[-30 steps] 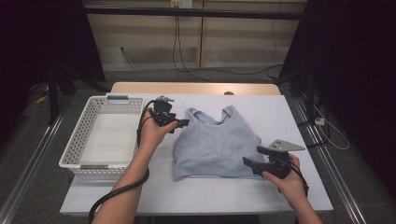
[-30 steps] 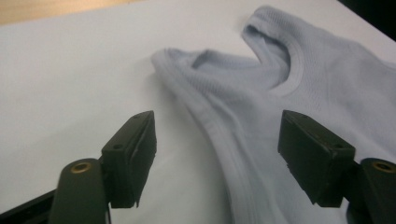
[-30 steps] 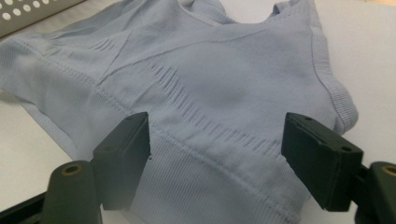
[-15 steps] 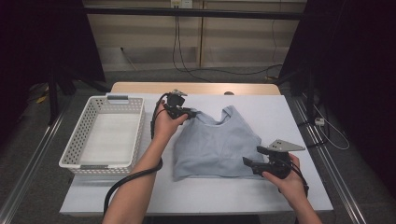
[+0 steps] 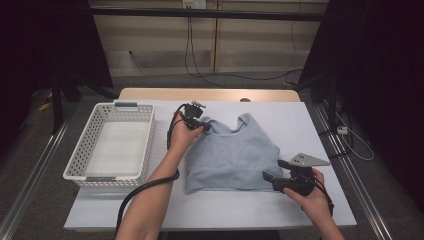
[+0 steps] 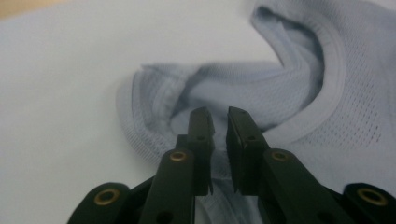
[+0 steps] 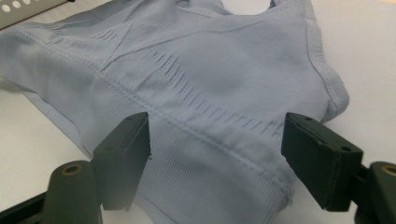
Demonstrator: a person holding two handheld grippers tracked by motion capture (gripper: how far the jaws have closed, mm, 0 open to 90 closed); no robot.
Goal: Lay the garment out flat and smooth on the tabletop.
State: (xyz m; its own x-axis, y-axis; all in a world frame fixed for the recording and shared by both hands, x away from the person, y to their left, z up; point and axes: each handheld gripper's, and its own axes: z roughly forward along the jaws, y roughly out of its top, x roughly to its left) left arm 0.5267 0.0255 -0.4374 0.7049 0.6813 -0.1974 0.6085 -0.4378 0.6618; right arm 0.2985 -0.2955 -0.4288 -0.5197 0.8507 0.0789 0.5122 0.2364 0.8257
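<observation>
Reaching up and to the right across the high view, the left gripper point(image 5: 204, 127) has travelled from beside the basket point(image 5: 146, 145) to the top's point(image 5: 235, 157) near strap, and its jaws have just been closing; in the left gripper view they stand almost together with a fold of strap point(image 6: 154, 109) caught between them. At lower right, the right gripper point(image 5: 270, 179) waits with jaws wide apart, straddling the hem point(image 7: 219, 140) but pressing nothing. The pale blue top lies flat at centre frame on the white table point(image 5: 210, 210), just right of the basket. A clean fold likely calls for a firm pinch on the strap's full thickness, a matching grip on the hem, then both hands lifting together so the fabric does not bunch.
</observation>
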